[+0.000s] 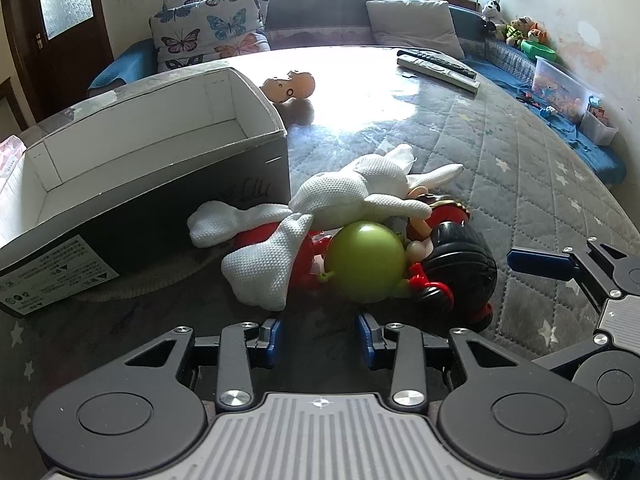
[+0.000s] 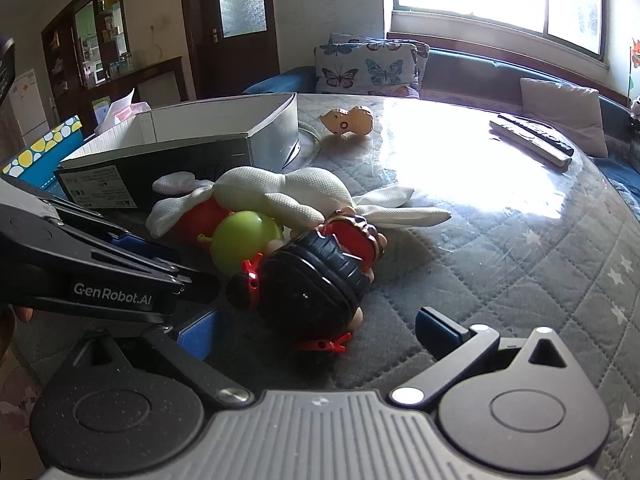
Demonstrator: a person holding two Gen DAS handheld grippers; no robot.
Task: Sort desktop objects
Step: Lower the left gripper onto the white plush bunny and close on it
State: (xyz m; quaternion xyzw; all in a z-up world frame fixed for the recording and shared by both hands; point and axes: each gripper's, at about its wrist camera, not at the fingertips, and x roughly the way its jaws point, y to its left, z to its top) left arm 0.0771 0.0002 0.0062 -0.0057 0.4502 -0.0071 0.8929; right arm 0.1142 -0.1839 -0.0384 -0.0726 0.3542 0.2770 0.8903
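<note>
Your left gripper point(image 1: 318, 340) has its blue pads point(image 1: 270, 340) apart with a modest gap and nothing between them, low over the table point(image 1: 520, 184), just short of the toy pile. Your right gripper point(image 2: 316, 330) is spread a lot wider, also holding nothing, and the black-haired doll point(image 2: 312, 280) lies right ahead between its fingertips, though I can't tell if either pad touches it.

The pile sits near your edge of the table: the doll on its side with red hair clips, a green ball point(image 1: 366, 262) pressed against it, something red point(image 1: 308, 264) underneath, and a white stuffed bunny point(image 1: 340, 200) draped over the top. Just left of the pile is an open cardboard box point(image 1: 140, 136), white inside, dark outside, with a label on its near end. Past the box's far corner there's a small tan squeeze toy point(image 1: 290, 86). Two remotes point(image 1: 438, 66) lie by the far right edge.

The table has a grey quilted cover with little stars under clear plastic, and there's heavy window glare in the middle. Behind it runs a blue bench seat with a butterfly cushion point(image 1: 208, 32) and a plain grey pillow point(image 1: 416, 26), and a dark wooden door point(image 2: 236, 20) off to the left.
</note>
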